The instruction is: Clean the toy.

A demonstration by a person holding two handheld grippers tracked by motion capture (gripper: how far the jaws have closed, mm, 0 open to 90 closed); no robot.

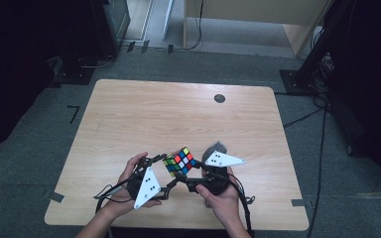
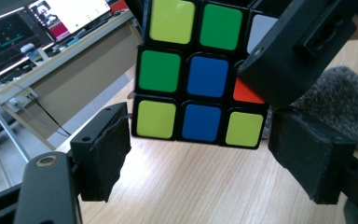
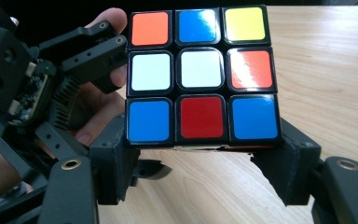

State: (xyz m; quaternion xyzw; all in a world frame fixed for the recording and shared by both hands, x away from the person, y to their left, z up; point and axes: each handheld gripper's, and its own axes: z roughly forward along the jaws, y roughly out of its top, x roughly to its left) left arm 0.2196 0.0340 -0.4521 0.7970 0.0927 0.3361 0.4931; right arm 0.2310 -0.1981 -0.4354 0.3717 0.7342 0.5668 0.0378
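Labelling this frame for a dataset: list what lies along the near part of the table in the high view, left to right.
left hand → left gripper → Rubik's cube → right gripper's grey three-cornered plate → strip of grey tape at the table's right edge.

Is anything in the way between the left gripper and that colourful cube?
Nothing visible blocks it. In the left gripper view the cube sits just beyond the open left gripper, with bare table between. The right gripper holds the cube's lower edge.
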